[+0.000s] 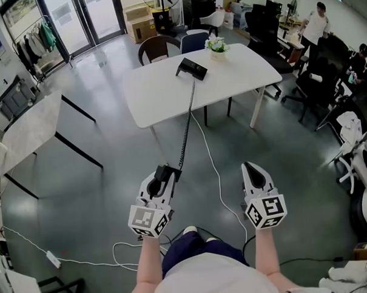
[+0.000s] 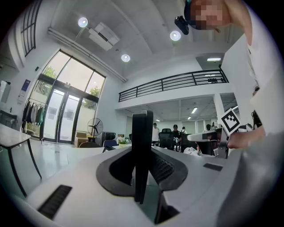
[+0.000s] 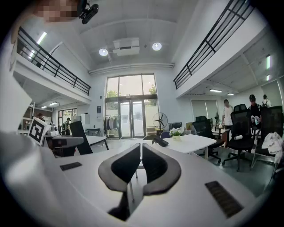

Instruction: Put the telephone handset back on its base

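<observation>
Black plastic handset (image 2: 143, 150) clamped edge-on between left gripper (image 1: 163, 173) fingers (image 2: 165, 168), well apart from base (image 1: 191, 68) on white tabletop (image 1: 163, 98). Likely light, rigid, smooth. Coiled cord (image 1: 187, 127) springy, may tug. Mid-body hold suits. Right gripper (image 1: 251, 168) fingers (image 3: 126, 166) together, empty.

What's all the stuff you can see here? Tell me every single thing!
white table: one, white, middle, ahead
telephone base: one, black, on the table
flower pot: one, white, table's far edge
coiled cord: one, black, base to handset
handset: one, black, held off its base
brown chair: one, brown, behind table
blue chair: one, blue, behind table
marble table: one, grey-white, left
power strip: one, white, floor, lower left
left gripper: one, white, shut on the handset
right gripper: one, white, shut, empty
</observation>
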Motion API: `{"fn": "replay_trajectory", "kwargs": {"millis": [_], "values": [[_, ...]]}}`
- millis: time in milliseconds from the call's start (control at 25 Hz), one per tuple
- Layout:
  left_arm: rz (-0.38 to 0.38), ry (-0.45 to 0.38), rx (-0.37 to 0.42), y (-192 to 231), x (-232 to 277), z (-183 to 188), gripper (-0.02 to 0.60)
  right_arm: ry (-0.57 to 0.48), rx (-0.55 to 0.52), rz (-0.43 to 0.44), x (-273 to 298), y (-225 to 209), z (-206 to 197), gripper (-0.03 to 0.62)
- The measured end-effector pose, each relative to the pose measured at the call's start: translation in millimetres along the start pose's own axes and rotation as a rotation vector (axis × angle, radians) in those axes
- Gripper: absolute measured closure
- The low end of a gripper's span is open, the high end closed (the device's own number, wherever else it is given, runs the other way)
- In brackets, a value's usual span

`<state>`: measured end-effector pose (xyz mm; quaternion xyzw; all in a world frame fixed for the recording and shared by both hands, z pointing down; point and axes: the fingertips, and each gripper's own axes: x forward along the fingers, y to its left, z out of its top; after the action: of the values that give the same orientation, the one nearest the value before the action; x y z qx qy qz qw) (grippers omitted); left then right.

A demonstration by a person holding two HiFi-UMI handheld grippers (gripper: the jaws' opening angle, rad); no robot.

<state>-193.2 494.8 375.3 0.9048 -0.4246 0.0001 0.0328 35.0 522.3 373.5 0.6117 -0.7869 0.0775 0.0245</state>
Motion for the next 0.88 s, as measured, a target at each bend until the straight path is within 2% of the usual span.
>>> {"fn": "replay_trajectory", "kwargs": {"millis": [440, 880], "values": [[-0.040, -0.017, 0.003, 7.0, -7.7, 3.3, 0.495, 0.006, -0.008, -0.017, 0.8, 19.1, -5.3, 0.556], [-0.083, -0.005, -0.009, 17.9, -13.0, -8.5, 0.495, 0.027, 0.021, -0.046, 0.1, 35.9, -25.4, 0.554]]}}
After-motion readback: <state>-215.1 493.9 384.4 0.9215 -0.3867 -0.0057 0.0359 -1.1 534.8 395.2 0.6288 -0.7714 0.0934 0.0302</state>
